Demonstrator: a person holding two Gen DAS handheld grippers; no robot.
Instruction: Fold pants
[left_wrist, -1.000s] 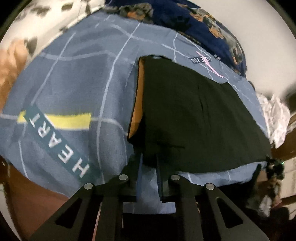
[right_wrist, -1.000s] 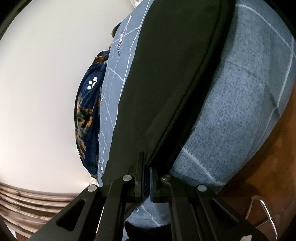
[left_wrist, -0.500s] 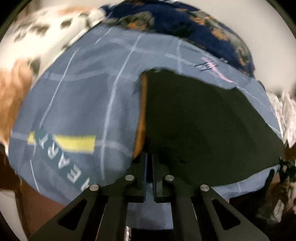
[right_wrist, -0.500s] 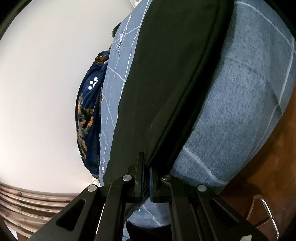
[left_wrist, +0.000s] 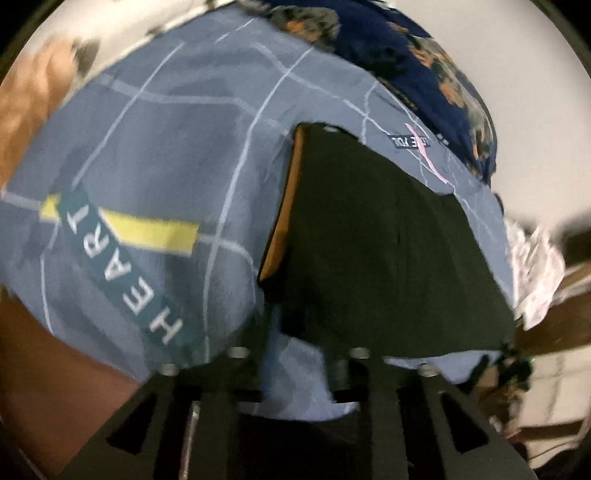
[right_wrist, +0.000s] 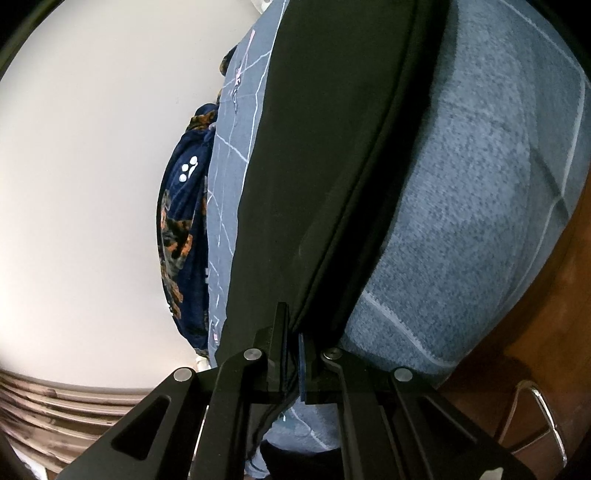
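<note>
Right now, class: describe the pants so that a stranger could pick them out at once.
Find the bed sheet, blue-grey with pale lines and the word HEART. On its right half lie the pants, flat and black. Only they are plain dark, with an orange edge along their left side.

Dim indoor lighting; strong fisheye distortion in both views.
Left wrist view is motion-blurred throughout, softening the bedsheet (left_wrist: 155, 155) print. Right wrist view is sharp; the pants (right_wrist: 332, 147) read as near-featureless black, casting a dark shadow along their edge.
</note>
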